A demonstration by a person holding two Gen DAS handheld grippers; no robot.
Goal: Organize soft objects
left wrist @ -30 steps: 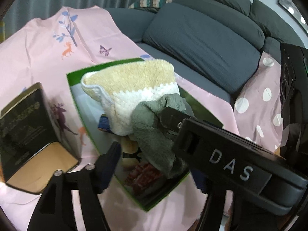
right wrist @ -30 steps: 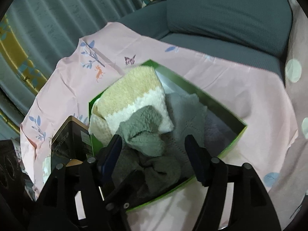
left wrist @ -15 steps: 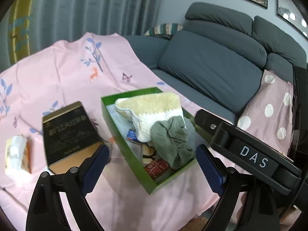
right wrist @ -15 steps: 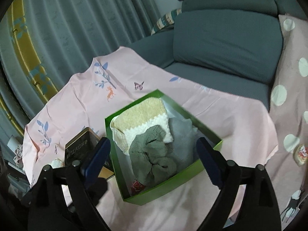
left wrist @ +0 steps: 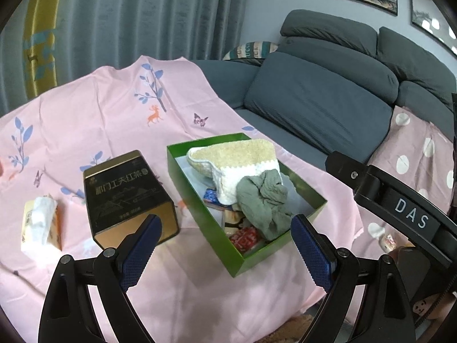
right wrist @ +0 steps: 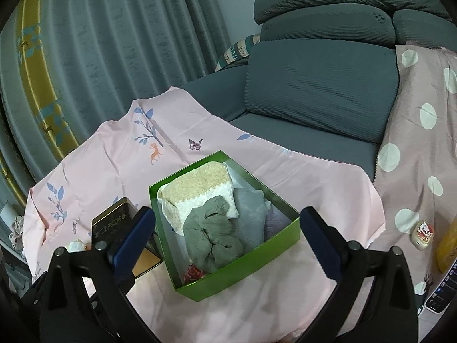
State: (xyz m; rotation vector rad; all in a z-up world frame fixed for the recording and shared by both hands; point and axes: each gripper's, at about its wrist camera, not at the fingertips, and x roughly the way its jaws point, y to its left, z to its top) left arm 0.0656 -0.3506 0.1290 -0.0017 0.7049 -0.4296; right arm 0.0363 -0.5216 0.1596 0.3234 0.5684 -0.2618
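A shallow green cardboard box (left wrist: 285, 240) rests near the front edge of a surface covered by a pink cloth printed with leaves, deer and butterflies (left wrist: 94, 120). Inside the box, a folded cream-and-white terry towel (left wrist: 237, 157) fills the far end; a crumpled grey-green cloth (left wrist: 262, 203) lies against the towel's near side, and in the right wrist view a pale blue-grey cloth (right wrist: 251, 214) sits just beside it toward the box's right wall. Small printed packets (left wrist: 245, 235) show on the box floor at its near end. A black-and-gold rectangular tin with gold lettering (left wrist: 125, 197) lies on the cloth just left of the box, and a small packet of white tissue (left wrist: 41, 223) lies further left, near the cloth's left edge. The left gripper (left wrist: 225, 245), black with blue ribbed pads, hovers above the front edge with its jaws spread wide and nothing between them. The right gripper (right wrist: 225, 238) hovers likewise in front of the box; its jaws are opening and clasp nothing, the box and cloths lying beyond them. Its black body appears in the left wrist view. A dark grey upholstered sofa (left wrist: 322, 100) stands behind the surface, partly draped with a pink polka-dot cover (right wrist: 422, 131).
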